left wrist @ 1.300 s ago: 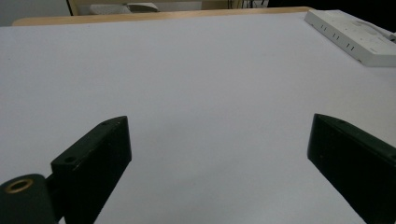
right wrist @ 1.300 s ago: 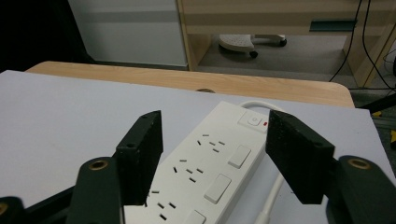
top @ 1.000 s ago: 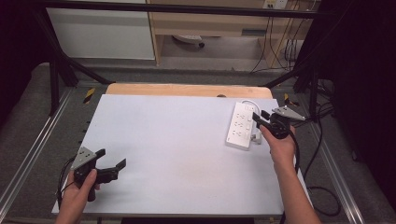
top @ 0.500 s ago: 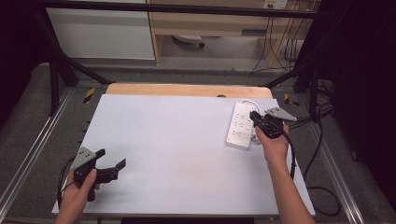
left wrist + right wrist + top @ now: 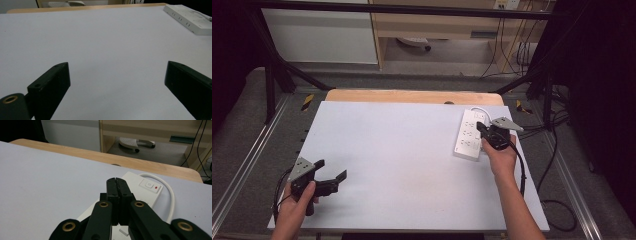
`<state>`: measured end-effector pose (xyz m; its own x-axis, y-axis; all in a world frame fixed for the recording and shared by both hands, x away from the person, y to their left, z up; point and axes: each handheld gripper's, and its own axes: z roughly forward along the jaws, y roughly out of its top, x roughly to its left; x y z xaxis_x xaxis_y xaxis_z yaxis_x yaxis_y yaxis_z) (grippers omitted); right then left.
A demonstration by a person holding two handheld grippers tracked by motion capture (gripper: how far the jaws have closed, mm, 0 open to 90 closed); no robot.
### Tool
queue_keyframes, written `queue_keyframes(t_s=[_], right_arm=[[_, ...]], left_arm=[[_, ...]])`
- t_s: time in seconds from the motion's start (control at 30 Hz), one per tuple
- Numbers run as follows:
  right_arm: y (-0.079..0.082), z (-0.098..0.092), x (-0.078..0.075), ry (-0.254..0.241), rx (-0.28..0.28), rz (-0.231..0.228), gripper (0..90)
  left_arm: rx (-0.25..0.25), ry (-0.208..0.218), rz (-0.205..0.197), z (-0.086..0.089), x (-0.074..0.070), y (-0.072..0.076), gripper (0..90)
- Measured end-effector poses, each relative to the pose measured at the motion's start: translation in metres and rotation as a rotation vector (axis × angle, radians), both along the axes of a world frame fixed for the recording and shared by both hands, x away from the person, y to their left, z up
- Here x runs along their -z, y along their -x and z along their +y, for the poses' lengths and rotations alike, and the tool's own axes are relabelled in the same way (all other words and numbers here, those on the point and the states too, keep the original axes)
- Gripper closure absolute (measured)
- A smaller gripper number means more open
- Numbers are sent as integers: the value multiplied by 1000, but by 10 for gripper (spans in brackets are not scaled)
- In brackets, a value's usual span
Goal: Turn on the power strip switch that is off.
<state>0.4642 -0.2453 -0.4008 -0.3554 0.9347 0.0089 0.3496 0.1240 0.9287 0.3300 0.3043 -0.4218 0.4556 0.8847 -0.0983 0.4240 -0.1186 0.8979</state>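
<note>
Right hand-held gripper [image 5: 482, 129], jaws together, above white power strip [image 5: 468, 137]

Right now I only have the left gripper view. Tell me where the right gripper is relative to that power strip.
Observer: In the high view, the right gripper is over the white power strip, towards its far end.
Operator: Report its fingers.
Observer: They have just been closing and now meet, with nothing between them, as the right gripper view shows.
Operator: Say what lies just ahead of them.
Observer: The strip's switch, which has a small red mark, at the end where the white cable loops out.
</note>
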Motion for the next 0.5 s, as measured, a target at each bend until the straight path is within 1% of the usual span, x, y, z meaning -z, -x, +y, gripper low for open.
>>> queue_keyframes(t_s=[0.17,0.27,0.5], right_arm=[[0,1,5,-1,6,3,900],[0,1,11,2,8,14,900],[0,1,19,5,17,33,900]], left_arm=[[-1,2,-4,0,0,0,63],[-1,3,-1,1,0,0,63],[-5,5,-2,1,0,0,63]])
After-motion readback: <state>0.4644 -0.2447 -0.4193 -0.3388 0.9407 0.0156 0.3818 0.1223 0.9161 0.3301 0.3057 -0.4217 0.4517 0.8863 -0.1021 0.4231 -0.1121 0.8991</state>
